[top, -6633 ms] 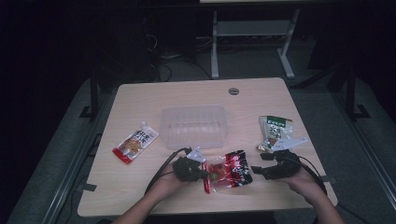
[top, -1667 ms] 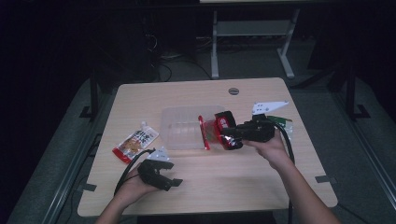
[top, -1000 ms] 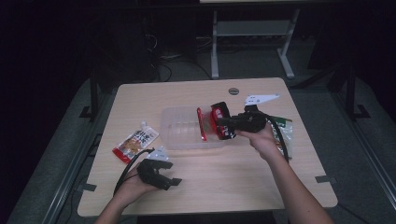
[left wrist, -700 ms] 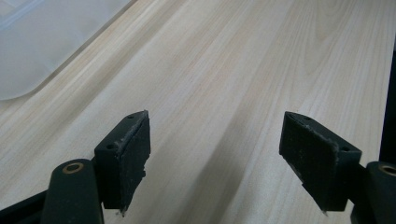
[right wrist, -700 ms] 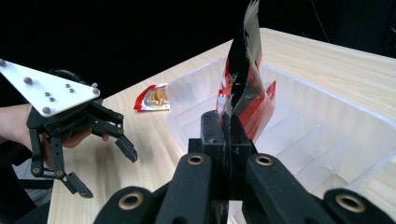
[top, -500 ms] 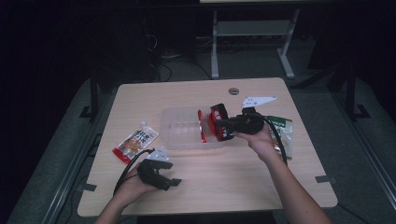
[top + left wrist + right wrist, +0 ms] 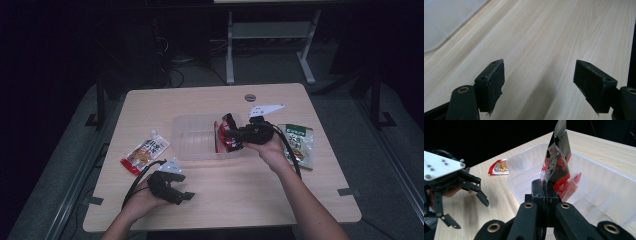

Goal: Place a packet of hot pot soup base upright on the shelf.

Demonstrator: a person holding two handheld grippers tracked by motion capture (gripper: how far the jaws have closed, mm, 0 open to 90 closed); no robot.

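Observation:
My right gripper (image 7: 235,135) (image 7: 545,187) is shut on a red and black snack packet (image 7: 227,134) (image 7: 557,162), which hangs over the right end of the clear plastic container (image 7: 192,137) (image 7: 599,185). The packet's lower end dips inside the container. My left gripper (image 7: 181,192) (image 7: 539,85) rests open near the table's front left edge, nothing between its pads. It also shows at the left of the right gripper view (image 7: 465,206).
An orange and red pouch (image 7: 145,152) (image 7: 499,167) lies left of the container. A green packet (image 7: 299,142) lies at the right, beside my right hand. The wooden table (image 7: 240,190) has bare room in front of the container.
The right gripper carried the red and black packet from in front of me to the container's right end and lowered it a little. The left gripper let go earlier and has stayed still.

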